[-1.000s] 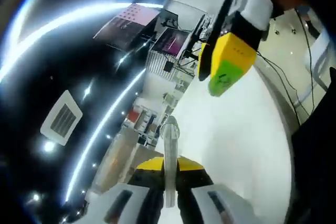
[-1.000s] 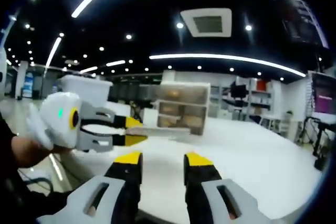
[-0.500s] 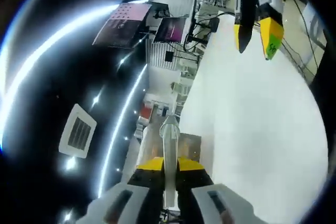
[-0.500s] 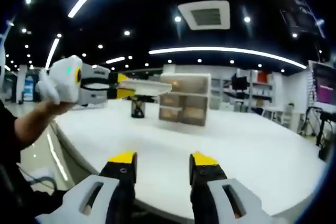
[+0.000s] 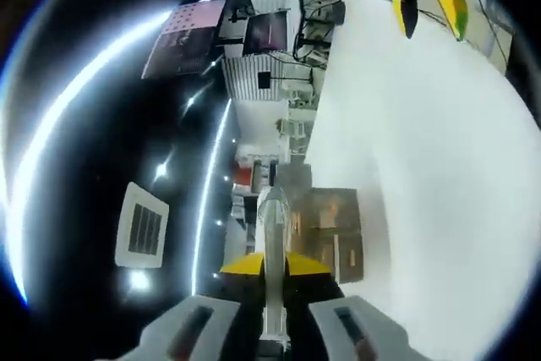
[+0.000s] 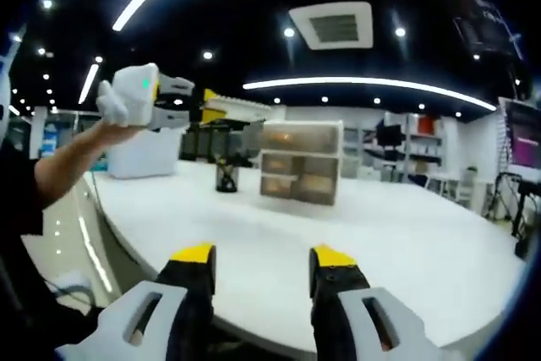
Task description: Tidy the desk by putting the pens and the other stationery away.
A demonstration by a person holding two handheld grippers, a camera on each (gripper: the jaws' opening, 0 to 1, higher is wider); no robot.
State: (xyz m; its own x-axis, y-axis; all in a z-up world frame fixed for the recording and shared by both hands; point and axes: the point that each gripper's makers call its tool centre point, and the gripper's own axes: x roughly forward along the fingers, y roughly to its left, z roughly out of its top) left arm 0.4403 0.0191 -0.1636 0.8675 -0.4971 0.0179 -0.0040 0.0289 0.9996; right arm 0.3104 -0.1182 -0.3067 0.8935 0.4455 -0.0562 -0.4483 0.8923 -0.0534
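Left gripper view. Left tongs (image 5: 272,270): yellow-tipped jaws clamped together on a slim translucent pen (image 5: 272,226), which stood out straight ahead between them. Beyond the pen tip: a small drawer unit (image 5: 334,230) of clear-fronted drawers, standing on the white tabletop (image 5: 439,166). Right tongs (image 5: 429,2): seen at the far upper edge, jaws apart, nothing between them. The view was rolled hard, ceiling lights running down its left side.

Right gripper view. Right tongs (image 6: 262,261): jaws apart and empty, low over the near edge of the tabletop (image 6: 380,251). Left tongs (image 6: 203,109): raised high at upper left in a person's hand (image 6: 118,120), pen (image 6: 241,109) held roughly level and pointing toward the drawer unit (image 6: 302,173). A dark mesh pen cup (image 6: 225,175) stood just left of the drawer unit, near it but apart. A white bin sat further back at left.

Risk, judged. The pen was held well above both the cup and the drawers; released from that height it would likely bounce off the tabletop or miss the cup's mouth. The grip sat near one end, so the long free end could swing or slip if the tongs tilted. All drawers looked shut, so a drawer would need opening by the idle right tongs first.
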